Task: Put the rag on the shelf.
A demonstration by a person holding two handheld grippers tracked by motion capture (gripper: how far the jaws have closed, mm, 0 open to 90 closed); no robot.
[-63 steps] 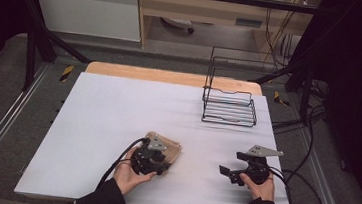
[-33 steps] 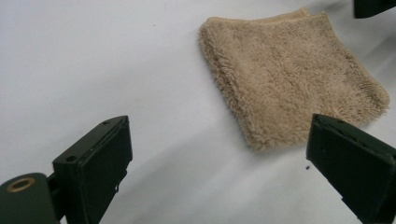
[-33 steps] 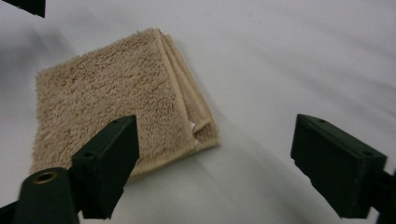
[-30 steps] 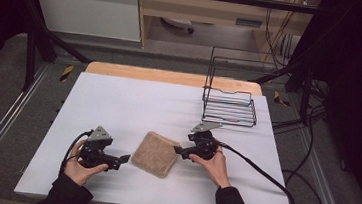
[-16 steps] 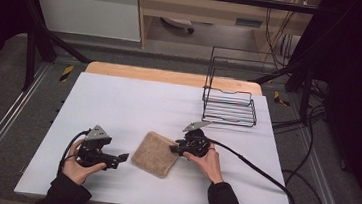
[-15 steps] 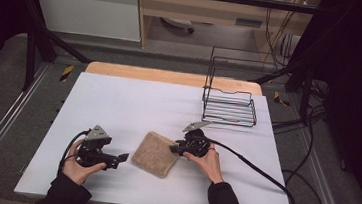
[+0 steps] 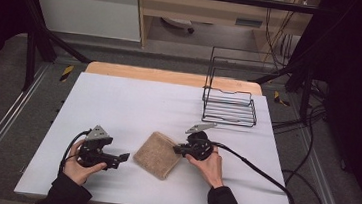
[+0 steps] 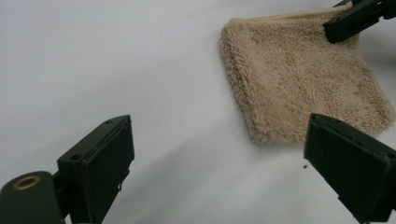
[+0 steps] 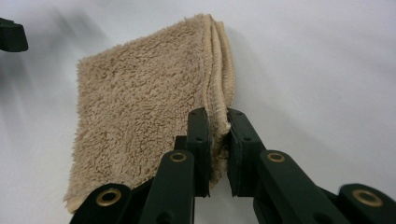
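- I see the folded beige terry-cloth towel (image 7: 157,154) lying flat on the white-topped bench (image 7: 133,102), near the front edge, between my two hands.
- Right hand-held gripper (image 9: 217,149): jaws have just been closing and now pinch the towel's folded edge; in the right gripper view the stacked hem layers sit squeezed between the two black pads.
- From the high view that right hand-held gripper (image 7: 178,150) sits at the towel's right side; the contact itself is too small to make out there, and the grey three-cornered plate hides part of the body.
- Left hand-held gripper (image 8: 224,172): jaws spread wide, nothing between them but bare bench. The towel (image 8: 303,79) lies ahead and to the right in its view; the right jaw covers the towel's near corner.
- In the high view the left hand-held gripper (image 7: 122,156) is just beside the towel's left edge, apart from it.
- The left gripper view cuts off the right gripper's tip at the top right corner, over the towel's far edge.
- The towel's underside and how many folds it has: can't tell fully; I count several layers at the hem.
- Black wire rack (image 7: 230,100) stands at the bench's far right, well apart from the towel; its upper frame is hard to read against the dark floor.
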